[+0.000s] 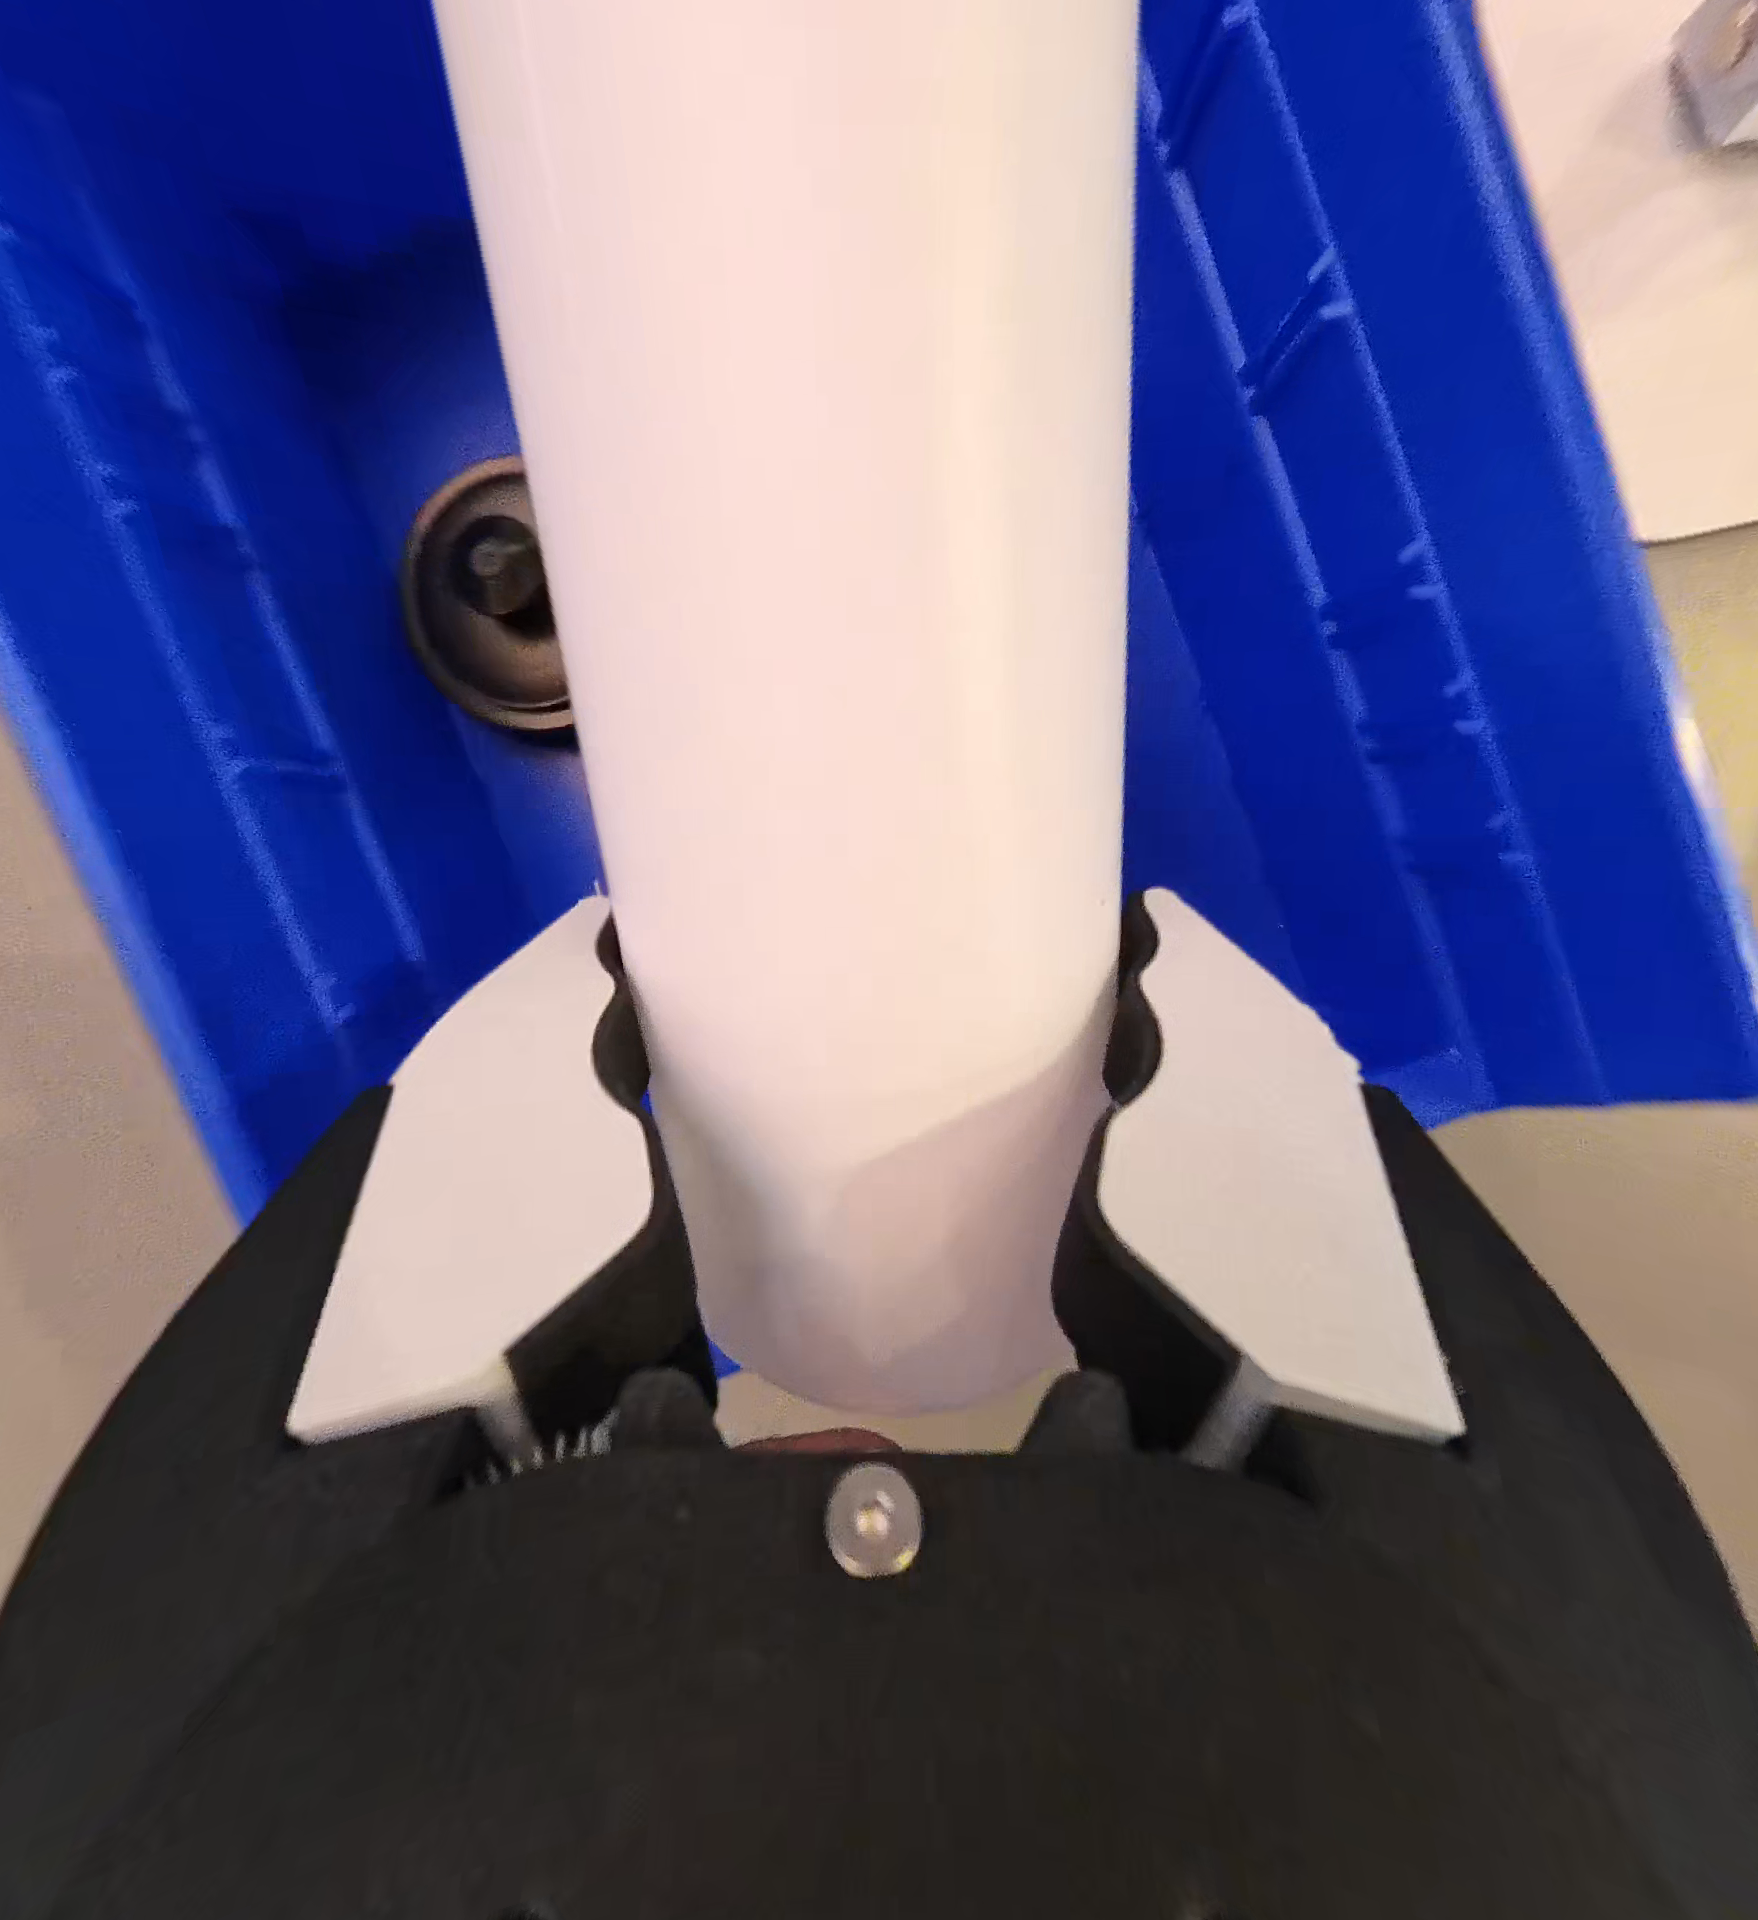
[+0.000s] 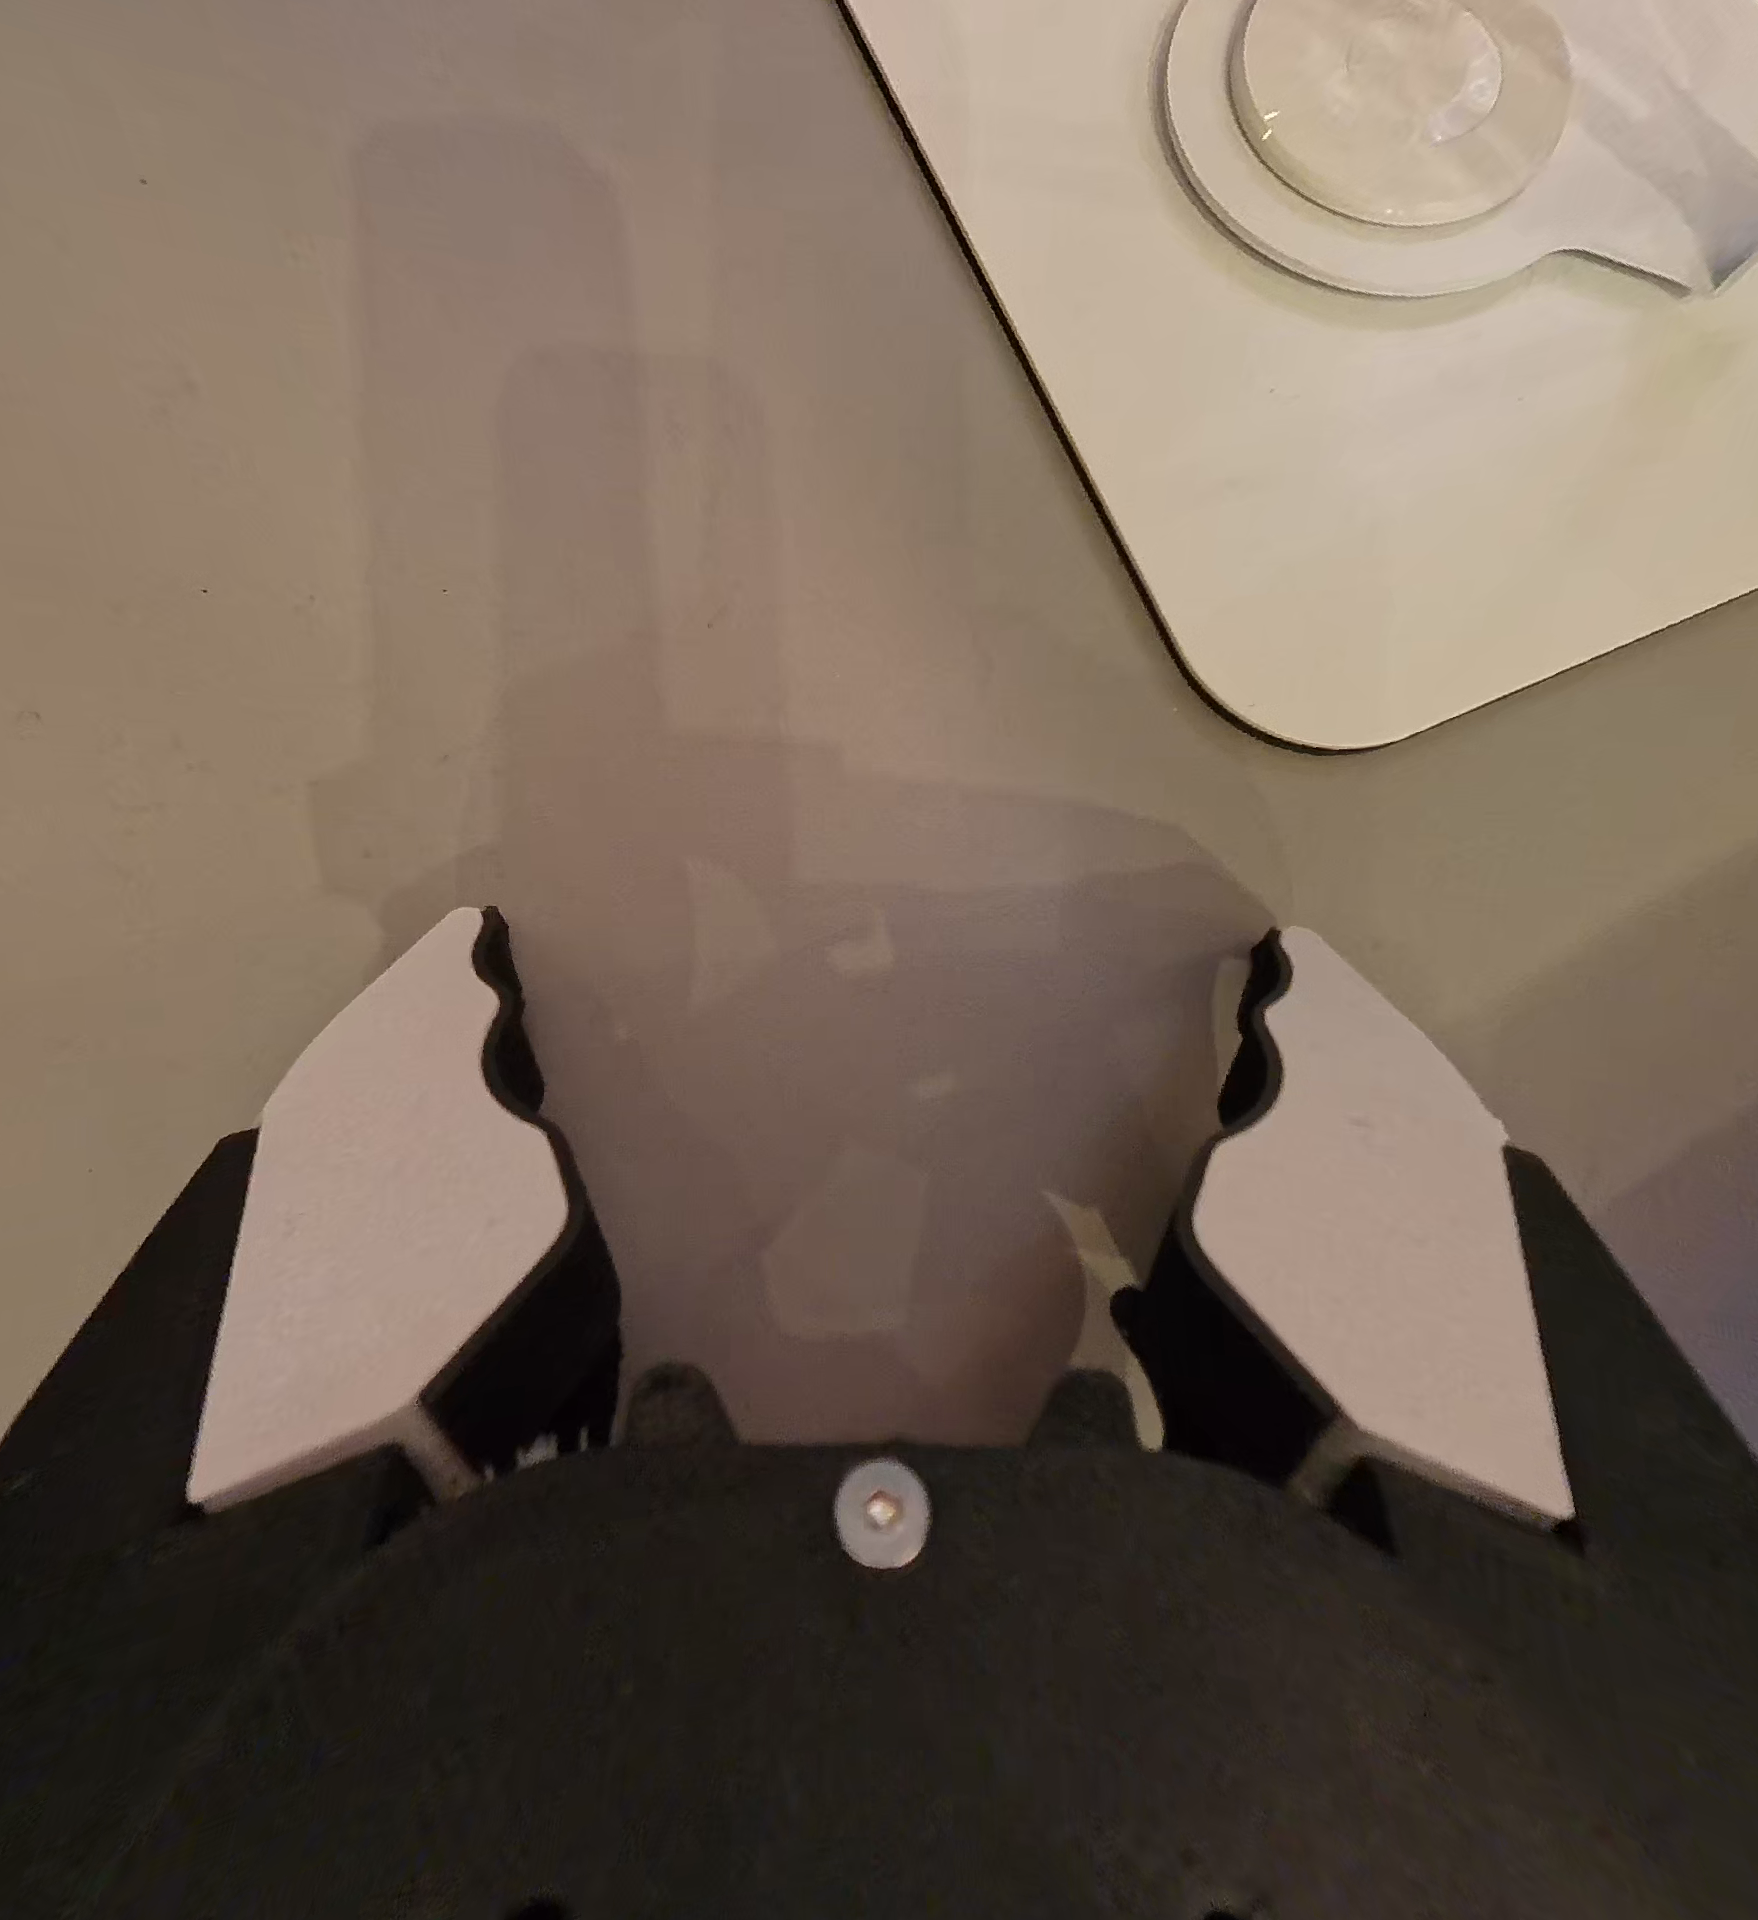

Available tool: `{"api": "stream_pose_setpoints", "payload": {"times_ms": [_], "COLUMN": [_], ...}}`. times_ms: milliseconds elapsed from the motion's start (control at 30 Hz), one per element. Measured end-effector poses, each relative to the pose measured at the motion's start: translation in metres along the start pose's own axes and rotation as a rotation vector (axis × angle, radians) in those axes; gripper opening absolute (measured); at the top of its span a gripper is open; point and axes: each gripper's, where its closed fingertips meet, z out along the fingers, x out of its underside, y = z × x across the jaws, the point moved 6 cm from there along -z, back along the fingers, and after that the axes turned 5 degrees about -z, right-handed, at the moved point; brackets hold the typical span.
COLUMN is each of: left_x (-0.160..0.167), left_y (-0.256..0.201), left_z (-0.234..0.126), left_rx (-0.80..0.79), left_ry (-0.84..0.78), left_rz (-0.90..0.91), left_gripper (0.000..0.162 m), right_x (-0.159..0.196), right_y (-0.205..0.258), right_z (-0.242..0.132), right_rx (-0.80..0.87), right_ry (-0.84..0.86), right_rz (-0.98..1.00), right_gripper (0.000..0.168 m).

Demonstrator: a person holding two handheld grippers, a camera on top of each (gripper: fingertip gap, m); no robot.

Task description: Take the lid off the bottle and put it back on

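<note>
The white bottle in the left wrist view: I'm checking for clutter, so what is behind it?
Behind the white bottle, held by the left hand-held gripper, lies a blue crate. A dark round object inside it shows partly; the bottle covers the rest of it and the crate's middle.

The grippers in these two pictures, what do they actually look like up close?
Both look alike. The left gripper and the right gripper each have a broad, rounded matte black body with a silver screw in the middle near the front. Two flat white fingers angle forward from it, each lined on its inner edge with a wavy black rubbery pad. No cables, sleeves or hands show.
</note>
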Motion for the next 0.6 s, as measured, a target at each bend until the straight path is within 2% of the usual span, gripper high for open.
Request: {"api": "stream_pose_setpoints", "payload": {"times_ms": [133,167,267,333,433,600], "left_x": [0.013,0.016,0.026,0.032,0.036,0.041], "left_y": [-0.011,-0.022,-0.081,-0.127,-0.199,-0.287], "left_z": [-0.046,-0.058,-0.097,-0.109,-0.097,-0.038], "left_rx": [0.08,0.115,0.298,0.395,0.592,0.825], "left_ry": [-0.237,-0.312,-0.569,-0.689,-0.729,-0.654], "left_rz": [-0.002,0.052,0.259,0.375,0.46,0.517], "left_gripper": [0.087,0.087,0.088,0.088,0.088,0.087], "right_x": [-0.001,-0.002,-0.018,-0.033,-0.052,-0.075], "right_y": [0.0,0.001,0.005,0.012,0.028,0.051], "right_z": [-0.003,-0.005,-0.022,-0.037,-0.06,-0.092], "right_rx": [-0.005,-0.007,-0.065,-0.138,-0.243,-0.395], "right_ry": [-0.019,-0.042,-0.24,-0.385,-0.565,-0.826], "right_rz": [0.0,0.009,0.067,0.086,0.061,0.079], "right_gripper": [0.127,0.128,0.126,0.123,0.123,0.123]}}
